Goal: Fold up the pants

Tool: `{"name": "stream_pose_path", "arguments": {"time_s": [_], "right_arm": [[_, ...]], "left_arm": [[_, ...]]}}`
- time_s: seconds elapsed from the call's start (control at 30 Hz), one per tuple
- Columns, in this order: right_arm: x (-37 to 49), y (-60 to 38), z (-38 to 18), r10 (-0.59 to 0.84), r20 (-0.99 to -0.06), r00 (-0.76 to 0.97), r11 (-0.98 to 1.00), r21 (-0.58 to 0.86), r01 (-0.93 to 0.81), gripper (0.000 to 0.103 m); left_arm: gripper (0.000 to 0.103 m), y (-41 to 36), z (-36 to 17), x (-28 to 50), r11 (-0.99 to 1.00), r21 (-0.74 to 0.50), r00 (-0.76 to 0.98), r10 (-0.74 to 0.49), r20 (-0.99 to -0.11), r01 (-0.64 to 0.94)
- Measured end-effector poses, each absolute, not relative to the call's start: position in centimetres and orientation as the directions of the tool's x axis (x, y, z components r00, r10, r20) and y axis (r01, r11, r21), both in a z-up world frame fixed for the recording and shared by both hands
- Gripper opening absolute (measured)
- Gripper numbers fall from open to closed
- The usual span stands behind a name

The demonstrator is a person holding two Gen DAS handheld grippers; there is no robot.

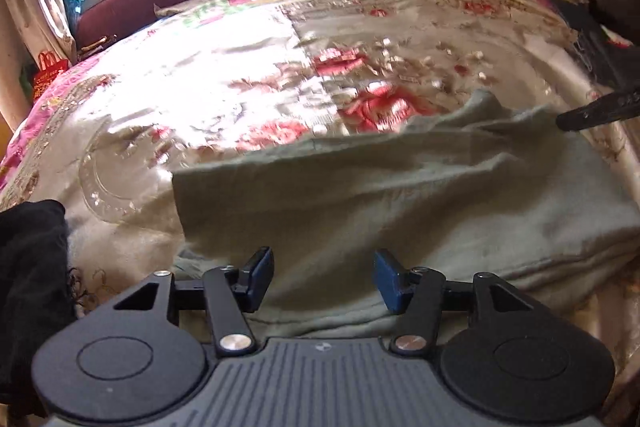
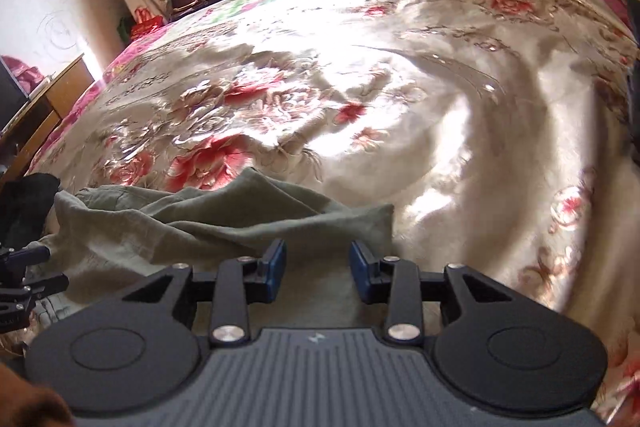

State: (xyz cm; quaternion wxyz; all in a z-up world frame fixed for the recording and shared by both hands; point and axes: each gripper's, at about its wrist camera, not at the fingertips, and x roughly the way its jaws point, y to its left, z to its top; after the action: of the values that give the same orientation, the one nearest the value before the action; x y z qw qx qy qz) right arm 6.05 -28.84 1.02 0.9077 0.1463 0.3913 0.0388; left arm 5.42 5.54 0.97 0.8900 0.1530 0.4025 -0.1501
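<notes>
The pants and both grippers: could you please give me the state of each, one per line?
Pants: grey-green, lying rumpled and partly folded on the floral bedspread, not gripped.
Left gripper: open, jaws apart above the cloth, nothing pinched.
Right gripper: open, narrower gap, over the pants' edge, nothing pinched.
Black garment: bunched beside the pants.

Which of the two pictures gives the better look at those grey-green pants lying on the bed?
The left wrist view: the pants spread broadly across the middle of that picture, with folds and edges clear. The right wrist view shows only a rumpled end of them, low in the picture, partly behind the gripper.
</notes>
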Motion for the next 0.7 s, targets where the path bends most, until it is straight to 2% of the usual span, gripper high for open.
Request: {"name": "stream_pose_path", "arguments": {"time_s": [0.13, 0.33, 0.4, 0.5, 0.57, 0.7], "right_arm": [[3.1, -31.1, -1.1, 0.223, -0.729, 0.647, 0.907, 0.399, 0.137, 0.04], [1.2, -31.9, -2.3, 0.434, -0.617, 0.657, 0.761, 0.642, 0.1, 0.042], [1.5, -31.6, -3.1, 0.485, -0.621, 0.615, 0.74, 0.666, 0.089, 0.042], [2.0, -32.4, -4.5, 0.547, -0.585, 0.598, 0.668, 0.736, 0.11, 0.039], [2.5, -32.9, -4.9, 0.593, -0.532, 0.605, 0.592, 0.797, 0.12, 0.029], [4.8, -31.5, -6.4, 0.651, -0.484, 0.585, 0.541, 0.836, 0.09, 0.03]], "left_arm": [[0.069, 5.3, 0.0, 5.1, 0.906, 0.162, 0.62, -0.13, -0.773, 0.391], [0.069, 4.6, 0.4, 5.0, 0.898, 0.193, 0.622, -0.106, -0.776, 0.394], [0.069, 4.5, 0.3, 4.9, 0.898, 0.197, 0.621, -0.102, -0.777, 0.394], [0.069, 4.5, 0.3, 5.1, 0.901, 0.192, 0.617, -0.1, -0.78, 0.388], [0.069, 4.6, 0.3, 5.3, 0.905, 0.179, 0.609, -0.104, -0.786, 0.385], [0.069, 4.1, 0.4, 5.8, 0.898, 0.191, 0.607, -0.099, -0.789, 0.395]]}}
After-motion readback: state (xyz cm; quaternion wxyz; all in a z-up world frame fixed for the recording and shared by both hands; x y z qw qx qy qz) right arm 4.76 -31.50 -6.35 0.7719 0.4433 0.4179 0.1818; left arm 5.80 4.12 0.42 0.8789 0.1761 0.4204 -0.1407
